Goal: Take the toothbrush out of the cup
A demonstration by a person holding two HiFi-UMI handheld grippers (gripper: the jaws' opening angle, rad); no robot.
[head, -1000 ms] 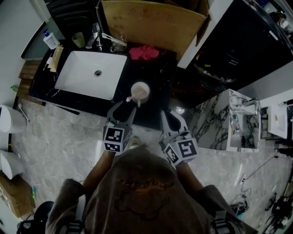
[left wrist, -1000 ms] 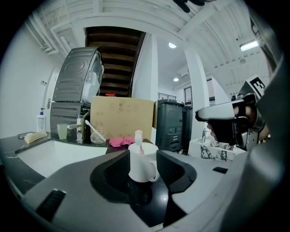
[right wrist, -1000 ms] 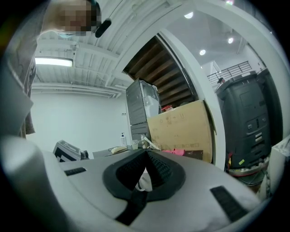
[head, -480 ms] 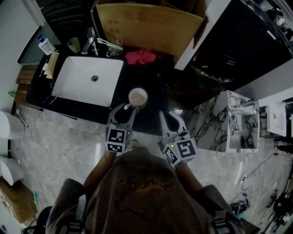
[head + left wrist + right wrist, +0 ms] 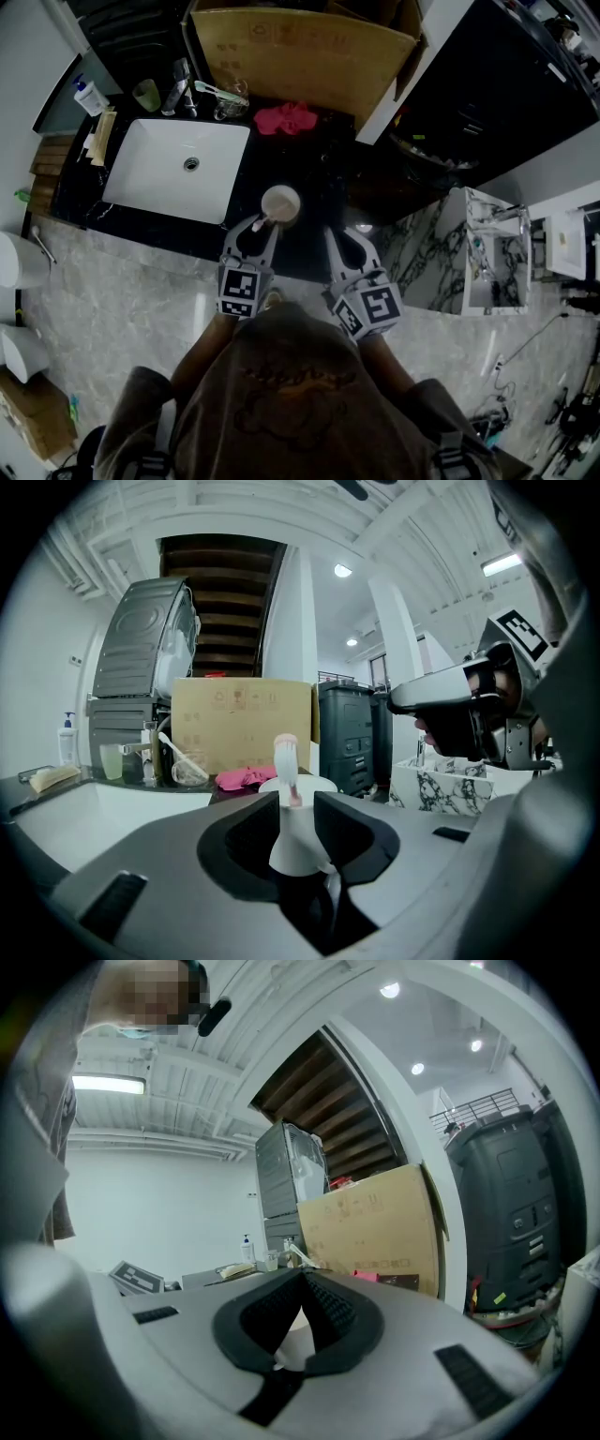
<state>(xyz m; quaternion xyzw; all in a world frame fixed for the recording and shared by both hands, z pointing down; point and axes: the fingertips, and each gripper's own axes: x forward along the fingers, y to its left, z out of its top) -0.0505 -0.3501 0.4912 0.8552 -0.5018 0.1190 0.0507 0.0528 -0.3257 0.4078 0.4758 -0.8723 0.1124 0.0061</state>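
A white cup stands on the black counter just ahead of both grippers. A toothbrush with a pink-and-white head leans out over the cup's near rim. My left gripper reaches to that rim. In the left gripper view the toothbrush stands upright between the two jaws, with the cup behind and below. The left gripper is closing, with a small gap still showing on each side of the brush. My right gripper hangs to the cup's right, shut and empty.
A white sink lies to the left, with a green cup, a soap bottle and a faucet behind it. A red cloth and a cardboard box are at the back. A marble cabinet stands right.
The left gripper has edged forward, so the toothbrush head now sits between its tips, and its jaws look narrower. The right gripper has hardly moved.
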